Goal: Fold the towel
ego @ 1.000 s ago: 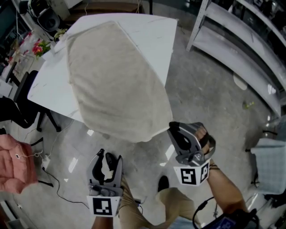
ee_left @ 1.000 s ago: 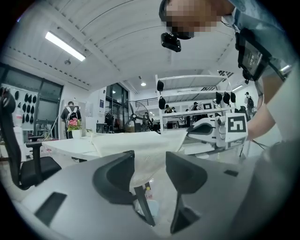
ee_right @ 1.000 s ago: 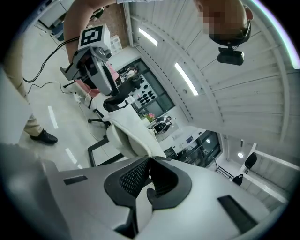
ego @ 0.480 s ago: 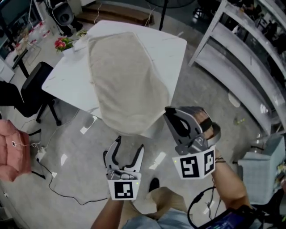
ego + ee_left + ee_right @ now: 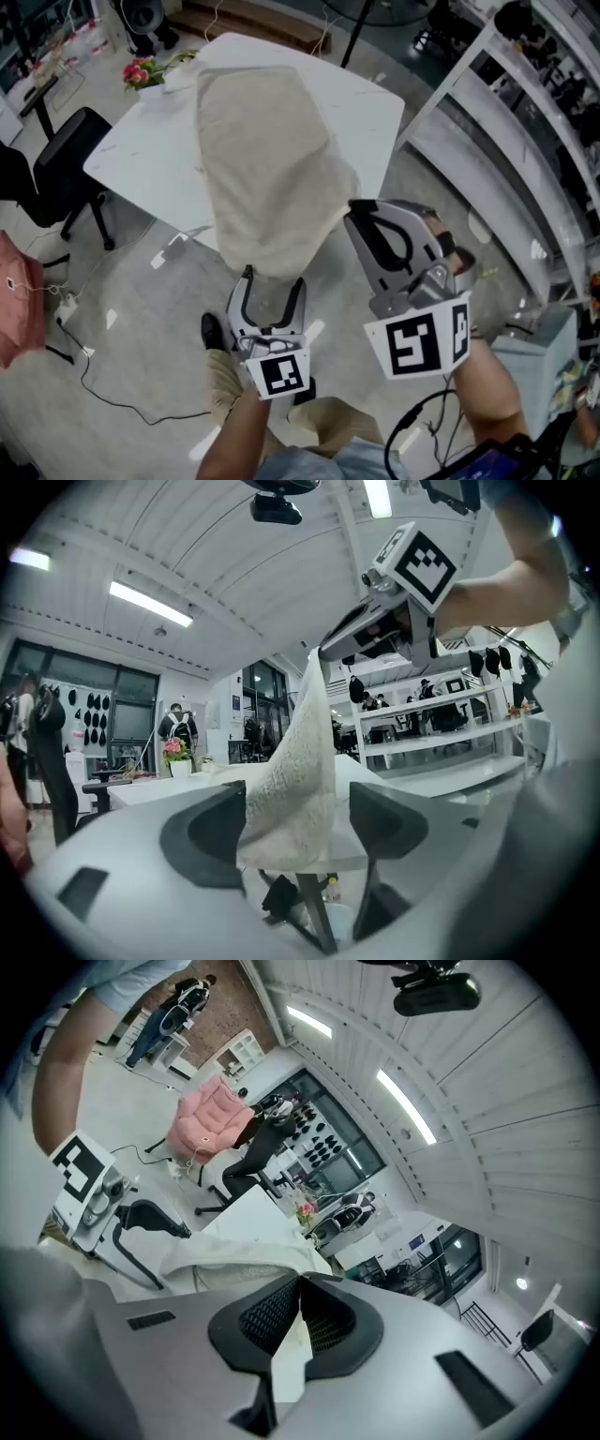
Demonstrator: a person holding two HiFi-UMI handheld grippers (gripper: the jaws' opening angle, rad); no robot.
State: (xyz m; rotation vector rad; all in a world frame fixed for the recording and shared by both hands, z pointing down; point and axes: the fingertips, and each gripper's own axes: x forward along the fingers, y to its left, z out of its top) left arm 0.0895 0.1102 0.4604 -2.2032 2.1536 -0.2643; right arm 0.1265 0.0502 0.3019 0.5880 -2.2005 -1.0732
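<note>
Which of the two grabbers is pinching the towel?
The right gripper: its jaws are shut on a corner of the towel. The left gripper has just been opening its jaws, which stand wide, the towel hanging unpinched between them.

Towel [image 5: 272, 169]: beige terry cloth, rough matt pile. Table [image 5: 375, 103]: white top, smooth, faintly glossy. Floor [image 5: 141, 309]: grey, polished, reflections seen. Right gripper [image 5: 300, 1288]: matt grey shell, black ridged pads [image 5: 269, 1316].
</note>
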